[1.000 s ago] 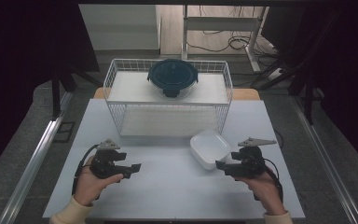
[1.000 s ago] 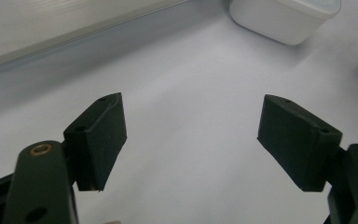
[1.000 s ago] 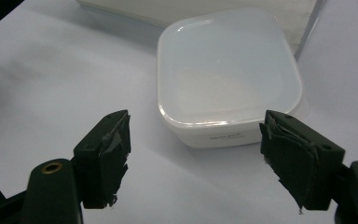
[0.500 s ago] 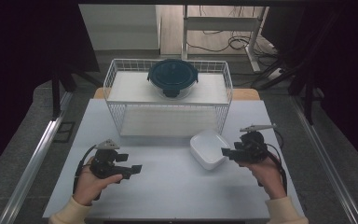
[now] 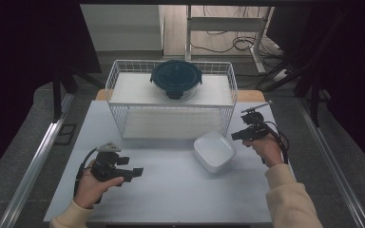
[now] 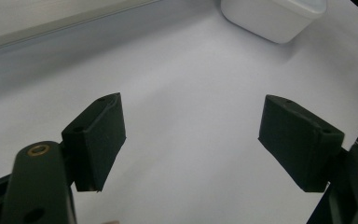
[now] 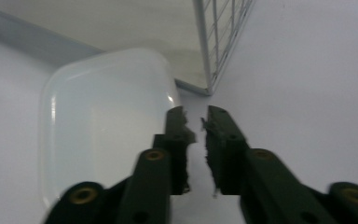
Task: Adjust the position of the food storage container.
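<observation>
A white rounded-square container [image 5: 214, 151] sits empty on the white table, just in front of the wire basket's right corner. My right gripper [image 5: 235, 136] hovers at that container's right rim and points left; in the right gripper view the right gripper [image 7: 196, 122] has just been closing, and its jaws now stand almost together with nothing between them, beside the container [image 7: 102, 116]. My left gripper [image 5: 135, 172] rests low at the front left, open and empty. In the left gripper view the left gripper [image 6: 191, 135] has wide-spread jaws, with the container [image 6: 275, 16] far ahead.
A white wire basket [image 5: 171, 118] stands at the back of the table, its corner [image 7: 219, 42] close to the right gripper. A dark round lidded pot [image 5: 176, 78] sits in it. Bare table surface [image 5: 171, 190] lies between the hands.
The right hand moved away from the front edge, up beside the container's right rim near the basket corner, and its jaws went from wide to nearly together. The left hand stayed put.
</observation>
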{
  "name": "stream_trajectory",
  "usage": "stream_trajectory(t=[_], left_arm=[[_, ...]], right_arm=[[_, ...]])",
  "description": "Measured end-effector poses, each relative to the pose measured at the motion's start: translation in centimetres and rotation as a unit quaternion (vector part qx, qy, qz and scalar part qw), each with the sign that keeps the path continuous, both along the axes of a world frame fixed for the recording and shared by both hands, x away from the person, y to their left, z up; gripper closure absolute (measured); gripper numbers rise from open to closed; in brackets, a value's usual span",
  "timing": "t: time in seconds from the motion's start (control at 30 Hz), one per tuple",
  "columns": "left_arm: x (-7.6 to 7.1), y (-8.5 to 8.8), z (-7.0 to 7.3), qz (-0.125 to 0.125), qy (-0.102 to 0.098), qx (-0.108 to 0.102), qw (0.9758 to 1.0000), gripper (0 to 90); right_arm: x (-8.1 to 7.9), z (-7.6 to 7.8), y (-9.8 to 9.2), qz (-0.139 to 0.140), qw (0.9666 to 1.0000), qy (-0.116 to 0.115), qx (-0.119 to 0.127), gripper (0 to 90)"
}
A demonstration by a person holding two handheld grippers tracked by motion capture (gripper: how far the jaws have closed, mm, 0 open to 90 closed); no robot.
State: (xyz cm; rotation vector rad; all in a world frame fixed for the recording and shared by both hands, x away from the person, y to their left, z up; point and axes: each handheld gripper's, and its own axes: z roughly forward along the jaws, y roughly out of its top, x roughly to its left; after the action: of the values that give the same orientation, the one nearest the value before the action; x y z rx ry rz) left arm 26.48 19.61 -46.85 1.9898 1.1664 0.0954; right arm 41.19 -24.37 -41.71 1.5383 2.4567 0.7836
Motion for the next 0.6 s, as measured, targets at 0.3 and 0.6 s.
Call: stream_trajectory(t=[0.3, 0.6], left_arm=[[0.1, 0.0, -0.4, 0.001, 0.005, 0.002, 1.0000, 22.3], [0.1, 0.5, -0.3, 0.006, 0.003, 0.002, 1.0000, 22.3]], right_arm=[[1.2, -2.2, 0.7, 0.035, 0.9986, 0.000, -0.040, 89.4], [1.2, -3.2, 1.7, 0.061, 0.9965, -0.003, -0.057, 89.4]])
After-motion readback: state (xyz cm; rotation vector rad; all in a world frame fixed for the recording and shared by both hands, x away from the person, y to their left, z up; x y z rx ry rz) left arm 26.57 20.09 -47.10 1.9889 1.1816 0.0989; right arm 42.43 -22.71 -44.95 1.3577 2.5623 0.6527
